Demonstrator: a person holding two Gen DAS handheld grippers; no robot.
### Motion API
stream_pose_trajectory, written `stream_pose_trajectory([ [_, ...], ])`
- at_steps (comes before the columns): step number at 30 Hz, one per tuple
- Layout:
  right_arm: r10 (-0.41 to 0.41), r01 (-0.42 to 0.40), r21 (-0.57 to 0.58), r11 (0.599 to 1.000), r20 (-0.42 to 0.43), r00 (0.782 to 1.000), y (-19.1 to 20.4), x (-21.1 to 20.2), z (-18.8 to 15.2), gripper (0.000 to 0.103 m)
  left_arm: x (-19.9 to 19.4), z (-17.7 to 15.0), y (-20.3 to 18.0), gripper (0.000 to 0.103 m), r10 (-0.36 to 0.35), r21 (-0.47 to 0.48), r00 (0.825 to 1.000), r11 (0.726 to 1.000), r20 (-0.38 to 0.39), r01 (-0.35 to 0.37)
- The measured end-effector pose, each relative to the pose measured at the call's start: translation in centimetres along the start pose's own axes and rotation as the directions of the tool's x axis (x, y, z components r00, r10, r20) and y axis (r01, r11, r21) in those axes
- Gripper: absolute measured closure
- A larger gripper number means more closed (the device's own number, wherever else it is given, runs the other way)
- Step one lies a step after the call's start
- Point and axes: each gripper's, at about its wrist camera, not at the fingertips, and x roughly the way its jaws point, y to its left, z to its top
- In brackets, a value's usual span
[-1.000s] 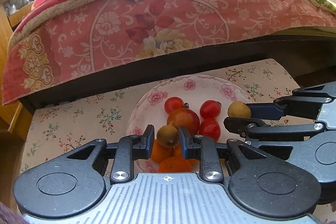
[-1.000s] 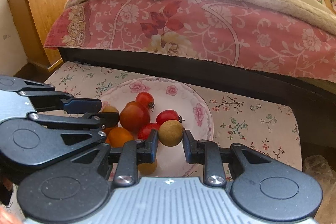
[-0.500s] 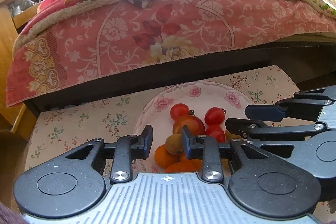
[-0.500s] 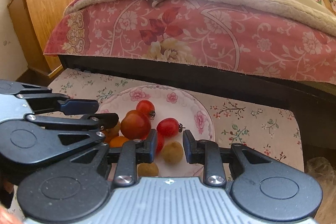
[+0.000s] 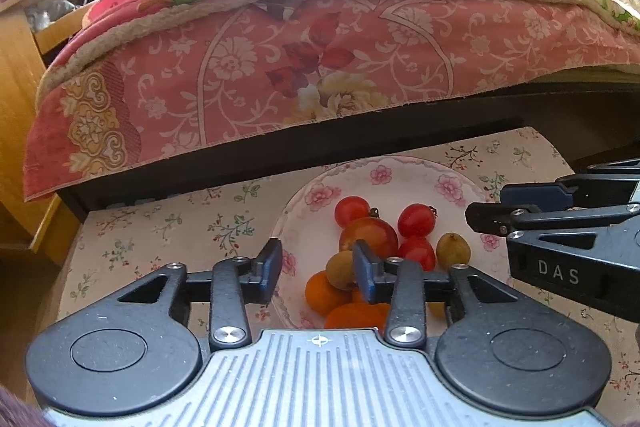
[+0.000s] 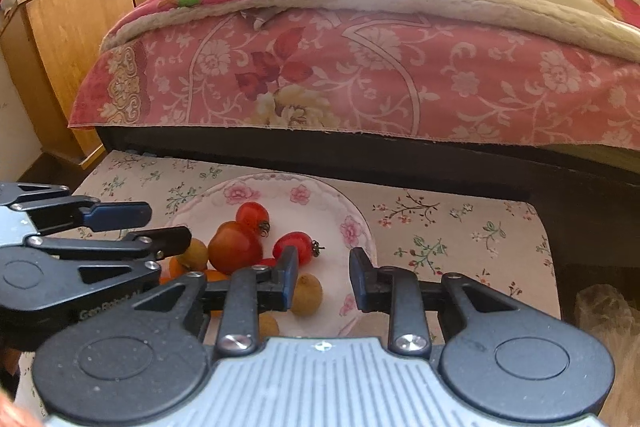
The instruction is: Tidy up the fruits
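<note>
Fingers on my left gripper [image 5: 316, 269] are opening, releasing the longan [image 5: 339, 269] onto the plate [image 5: 404, 167]; my right gripper [image 6: 323, 277] hangs empty. Light, brittle-shelled fruit; I'd pinch its middle gently.

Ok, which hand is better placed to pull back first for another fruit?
Probably the right. The right gripper has nothing between its jaws; its longan already lies on the plate. The left gripper has its jaws opening, with a second longan between them.
</note>
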Motion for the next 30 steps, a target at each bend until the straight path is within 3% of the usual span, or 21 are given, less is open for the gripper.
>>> stream_pose_trajectory([
  [18, -0.009, 0.009, 0.015, 1.000, 0.017, 1.000, 0.3, -3.7, -1.3, 0.066, -3.6, -1.2, -0.7, 0.022, 0.034, -0.006, 0.999, 0.999, 0.024, -0.034],
  [27, -0.015, 0.014, 0.038, 0.999, 0.018, 1.000, 0.4, -5.8, -2.8, 0.065, -5.6, -2.1, -0.9, 0.014, 0.049, -0.017, 0.998, 0.999, 0.041, -0.048],
  [30, -0.022, 0.021, 0.033, 0.999, 0.028, 0.999, 0.7, -6.6, -3.2, 0.059, -6.1, -2.5, -1.0, 0.012, 0.057, -0.015, 0.997, 0.998, 0.043, -0.056],
])
